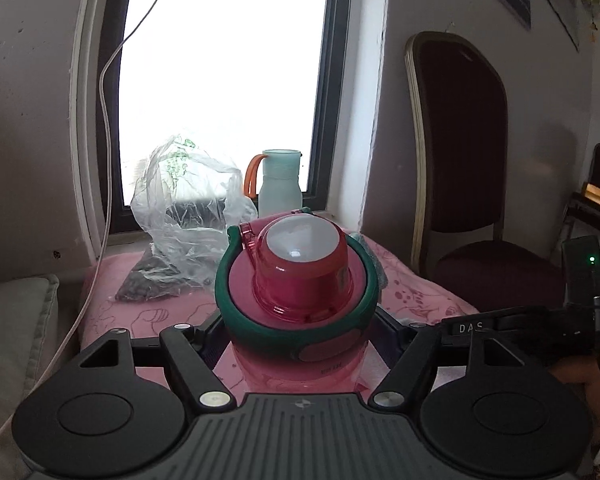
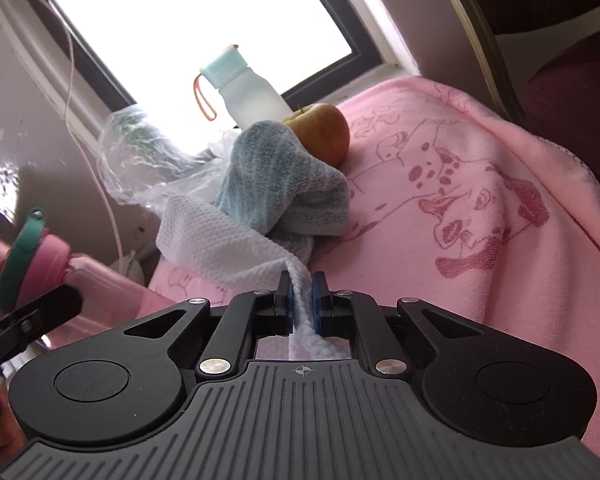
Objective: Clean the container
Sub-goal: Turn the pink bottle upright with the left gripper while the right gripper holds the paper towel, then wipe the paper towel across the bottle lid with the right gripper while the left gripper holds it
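Observation:
A pink bottle with a pink flip lid and a green carry ring stands upright between the jaws of my left gripper, which is shut on its body just below the lid. The same bottle appears tilted at the left edge of the right wrist view. My right gripper is shut on a white waffle-weave wipe. The wipe trails forward over the pink cloth and lies against a blue-green towel.
An apple sits behind the towel. A pale blue bottle with an orange strap and a crumpled plastic bag stand by the window. A white cable hangs on the left. A dark red chair stands to the right.

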Demonstrator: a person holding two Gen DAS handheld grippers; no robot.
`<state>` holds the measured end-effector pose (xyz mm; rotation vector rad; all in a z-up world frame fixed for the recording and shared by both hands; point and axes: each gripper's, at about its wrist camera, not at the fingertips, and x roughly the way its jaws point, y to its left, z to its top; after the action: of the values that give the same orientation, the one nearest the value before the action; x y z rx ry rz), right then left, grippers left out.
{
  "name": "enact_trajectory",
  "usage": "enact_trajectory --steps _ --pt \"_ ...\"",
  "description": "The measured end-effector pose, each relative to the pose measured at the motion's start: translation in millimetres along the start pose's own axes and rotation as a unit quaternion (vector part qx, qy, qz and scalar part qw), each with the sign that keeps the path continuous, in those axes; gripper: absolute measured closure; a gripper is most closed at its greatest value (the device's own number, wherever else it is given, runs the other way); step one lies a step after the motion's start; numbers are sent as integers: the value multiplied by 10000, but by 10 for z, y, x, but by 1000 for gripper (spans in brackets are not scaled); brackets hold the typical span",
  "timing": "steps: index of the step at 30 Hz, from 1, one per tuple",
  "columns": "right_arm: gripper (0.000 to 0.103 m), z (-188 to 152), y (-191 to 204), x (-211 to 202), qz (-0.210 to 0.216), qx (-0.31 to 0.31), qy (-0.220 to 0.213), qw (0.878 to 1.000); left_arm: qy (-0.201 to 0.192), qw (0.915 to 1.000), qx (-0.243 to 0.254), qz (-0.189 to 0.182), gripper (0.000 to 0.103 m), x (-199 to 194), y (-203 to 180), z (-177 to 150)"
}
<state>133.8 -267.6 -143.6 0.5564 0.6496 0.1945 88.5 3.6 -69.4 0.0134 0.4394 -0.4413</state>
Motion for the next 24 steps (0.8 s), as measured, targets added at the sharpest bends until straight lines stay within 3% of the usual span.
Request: enact_trajectory --steps 4,9,12,15,17,19,22,24 --pt "96 -7 66 -61 -120 -54 -6 9999 -154 9996 -166 -160 33 -117 109 -113" --pt "96 101 312 -310 308 -52 -19 9995 -316 9986 -291 -300 33 -194 213 -226" --pt "96 274 592 -438 1169 6 80 9931 -366 9984 -256 -339 33 -214 244 -262" --pt "96 428 876 -437 2276 210 534 9721 -402 9985 -139 -356 33 -232 230 -284" --pt "96 423 1042 -304 2703 299 1000 9571 -397 9986 -144 -329 33 -249 227 -302" --pt "92 364 1115 -112 2703 353 1306 9532 -405 9983 -210 -351 33 -262 249 -328" --pt "94 263 1011 213 2146 522 1469 9642 -394 9984 -199 -357 33 -288 241 -355" --pt "95 173 865 400 1510 468 1348 9782 -391 9982 -282 -345 32 -294 262 -359"
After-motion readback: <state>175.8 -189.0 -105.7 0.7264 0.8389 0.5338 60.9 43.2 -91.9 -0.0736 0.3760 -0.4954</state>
